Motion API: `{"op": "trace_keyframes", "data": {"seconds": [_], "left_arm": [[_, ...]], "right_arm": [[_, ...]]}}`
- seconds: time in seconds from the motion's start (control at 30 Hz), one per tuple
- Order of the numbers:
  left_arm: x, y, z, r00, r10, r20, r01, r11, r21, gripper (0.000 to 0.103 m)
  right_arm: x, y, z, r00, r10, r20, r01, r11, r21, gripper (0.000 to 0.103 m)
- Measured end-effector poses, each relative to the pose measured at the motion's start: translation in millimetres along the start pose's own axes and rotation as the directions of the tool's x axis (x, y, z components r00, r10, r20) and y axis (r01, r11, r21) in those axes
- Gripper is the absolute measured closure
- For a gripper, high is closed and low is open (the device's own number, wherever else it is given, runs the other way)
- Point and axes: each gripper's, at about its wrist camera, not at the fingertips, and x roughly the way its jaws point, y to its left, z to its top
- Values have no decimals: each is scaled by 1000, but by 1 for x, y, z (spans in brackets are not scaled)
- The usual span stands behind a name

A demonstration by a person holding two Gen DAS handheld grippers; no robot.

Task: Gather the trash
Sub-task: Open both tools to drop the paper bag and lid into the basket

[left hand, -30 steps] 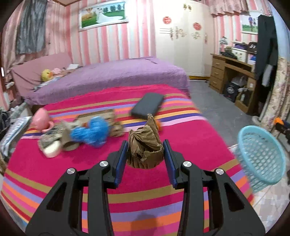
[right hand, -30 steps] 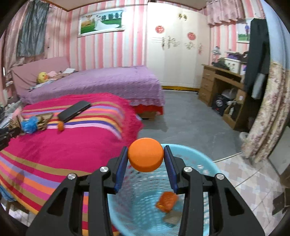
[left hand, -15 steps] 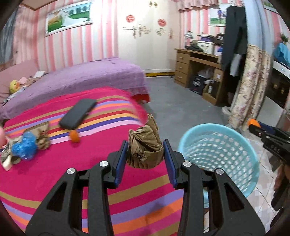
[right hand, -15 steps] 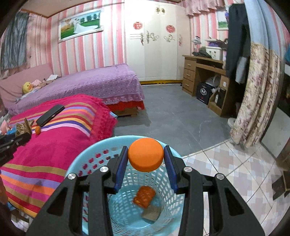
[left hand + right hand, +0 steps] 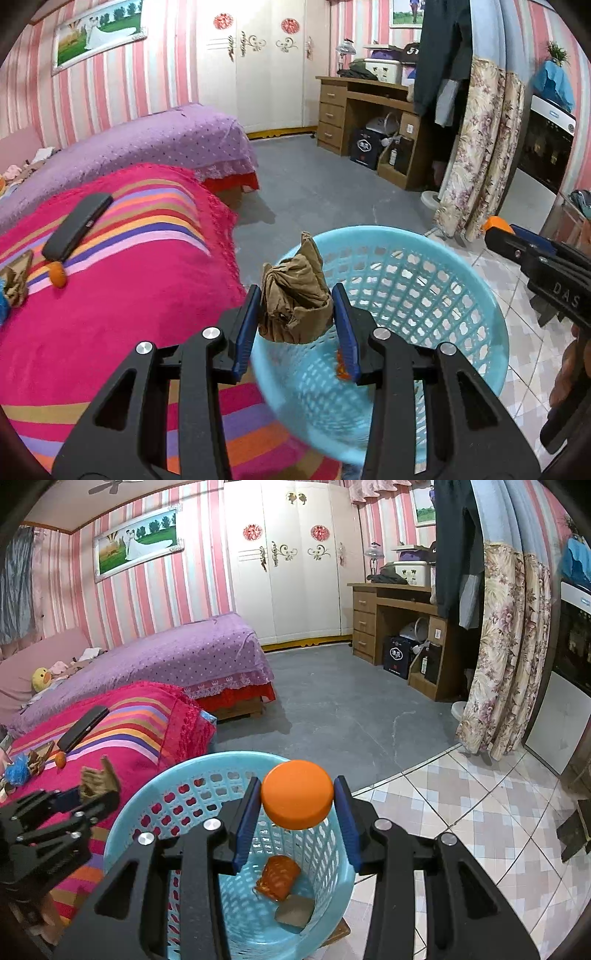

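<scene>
**Now two loads over one basket**

Two tongs show, each pinching one piece of trash. The left tongs [image 5: 296, 325] squeeze a crumpled brown paper wad [image 5: 295, 299] at the near rim of the single light-blue basket [image 5: 424, 258]. The right tongs [image 5: 297, 812] pinch an orange disc [image 5: 297, 794] above the basket's opening.

On the striped bed [image 5: 110, 314], at the left of the frame, lie one black flat case [image 5: 75, 225], one small orange ball [image 5: 58, 275] and one brown scrap [image 5: 16, 277] at the edge.

Only the right wrist view looks down to the basket's bottom, at lower centre: two pieces, an orange wrapper [image 5: 277, 877] and a grey-brown scrap [image 5: 294, 910]. It also shows a blue tuft [image 5: 17, 771] at its left edge. The left wrist view shows merely an orange sliver there.
</scene>
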Motion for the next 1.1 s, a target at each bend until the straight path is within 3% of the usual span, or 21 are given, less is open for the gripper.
{"op": "trace_keyframes", "data": {"seconds": [0.2, 0.23, 0.3, 0.57, 0.9, 0.93, 1.0, 1.1], "left_arm": [[13, -8, 3, 999, -37, -29, 37, 999, 11, 60], [13, -8, 3, 999, -41, -29, 41, 999, 8, 56], [11, -5, 3, 999, -46, -18, 46, 999, -3, 39], [-1, 22, 10, 999, 29, 36, -28, 999, -25, 11], [-21, 89, 15, 988, 147, 55, -140, 983, -115, 6], [-24, 94, 14, 986, 158, 61, -150, 982, -119, 6], [-32, 102, 11, 982, 178, 67, -169, 978, -123, 6], [-43, 114, 3, 975, 210, 76, -198, 971, -137, 6]], "right_arm": [[5, -6, -3, 1000, 1, -17, -1, 1000, 11, 63], [4, -6, -3, 1000, 1, -17, 0, 1000, 11, 63], [4, -6, -2, 1000, 1, -16, -1, 1000, 13, 63], [7, -2, -3, 1000, 9, -26, -9, 1000, -2, 63], [26, 14, -9, 998, 9, -70, -12, 999, -34, 62], [26, 15, -9, 998, 3, -67, -6, 999, -35, 61], [23, 18, -8, 999, -6, -53, 4, 1000, -29, 34], [19, 25, -3, 1000, 8, -29, -8, 1000, -8, 26]]}}
